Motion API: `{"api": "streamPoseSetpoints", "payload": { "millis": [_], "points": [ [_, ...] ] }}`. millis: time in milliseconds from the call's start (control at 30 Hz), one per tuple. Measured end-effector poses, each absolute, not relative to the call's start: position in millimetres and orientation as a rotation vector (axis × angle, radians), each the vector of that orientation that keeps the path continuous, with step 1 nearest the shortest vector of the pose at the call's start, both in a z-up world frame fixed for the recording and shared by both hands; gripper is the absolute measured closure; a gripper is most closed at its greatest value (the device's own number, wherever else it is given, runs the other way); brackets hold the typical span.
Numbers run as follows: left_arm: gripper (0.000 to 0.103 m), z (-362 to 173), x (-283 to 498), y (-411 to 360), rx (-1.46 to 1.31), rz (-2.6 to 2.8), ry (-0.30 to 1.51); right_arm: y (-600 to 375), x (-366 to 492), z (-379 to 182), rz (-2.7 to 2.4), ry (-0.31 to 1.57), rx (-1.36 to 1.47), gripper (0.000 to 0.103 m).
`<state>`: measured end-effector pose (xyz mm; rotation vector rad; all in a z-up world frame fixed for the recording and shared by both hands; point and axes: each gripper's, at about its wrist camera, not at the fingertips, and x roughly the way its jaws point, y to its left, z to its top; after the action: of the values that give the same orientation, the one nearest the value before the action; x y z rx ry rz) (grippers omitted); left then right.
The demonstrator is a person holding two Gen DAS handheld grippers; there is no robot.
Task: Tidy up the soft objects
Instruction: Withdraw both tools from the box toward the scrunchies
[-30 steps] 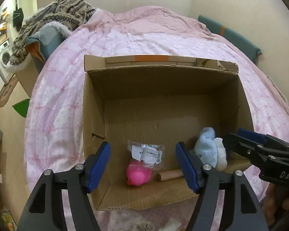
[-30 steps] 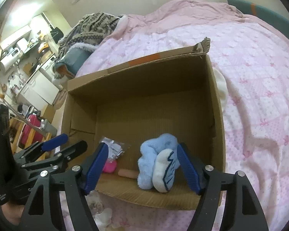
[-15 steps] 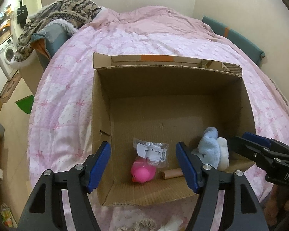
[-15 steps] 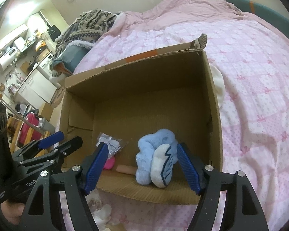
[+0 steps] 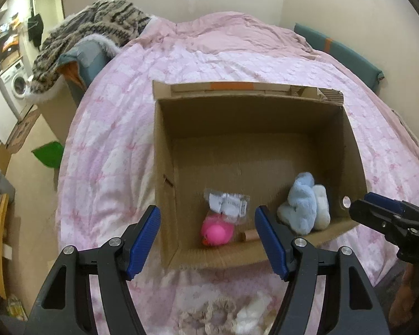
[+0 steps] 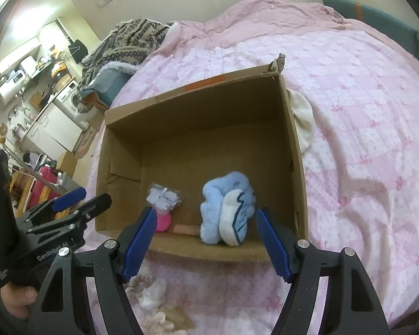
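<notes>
Cardboard fills the left wrist view: we look down into an open box standing on the pink quilt. Our left gripper hangs above the near wall with its jaws spread and nothing between them. Inside, near the front, lie a pink toy, a crinkly clear packet resting partly on it, and a small tan tube just beside it. A blue fluffy slipper stands in the right front corner. Outside the box, at the lower edge, small pale soft things wait on the quilt. These are likely next, so we should lower a gripper straight onto one piece, pinch it at its bulk, and lift clear of the near wall before moving over the box.

From the right wrist, our right gripper is likewise spread wide and empty, poised above the box's front edge. The slipper stands on end, its long axis nearly upright, white sole facing us and leaning slightly left. The left gripper shows at the left. More pale soft things lie below on the quilt.
</notes>
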<state>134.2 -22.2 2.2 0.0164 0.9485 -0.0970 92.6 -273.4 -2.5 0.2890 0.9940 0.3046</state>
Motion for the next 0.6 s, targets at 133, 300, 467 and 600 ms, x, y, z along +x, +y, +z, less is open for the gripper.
{"api": "streamPoseSetpoints", "payload": {
  "millis": [133, 300, 467, 600],
  "points": [
    [0.036, -1.6, 117.3, -16.1, -0.019, -0.100, 0.987, -273.6, 80.7, 0.1, 0.308, 0.991, 0.292, 0.025],
    [0.036, 2.1, 99.3, -12.2, -0.026, -0.090, 0.989, -273.6, 66.0, -1.6, 0.311, 1.008, 0.315, 0.025],
    [0.036, 3.6, 83.0, -4.3, -0.063, -0.082, 1.008, -270.5, 52.1, -2.0, 0.312, 1.015, 0.307, 0.025],
    [0.036, -1.0, 69.3, 4.1, -0.086, -0.071, 1.049, -267.4, 39.5, -5.8, 0.316, 1.033, 0.299, 0.025]
  ]
}}
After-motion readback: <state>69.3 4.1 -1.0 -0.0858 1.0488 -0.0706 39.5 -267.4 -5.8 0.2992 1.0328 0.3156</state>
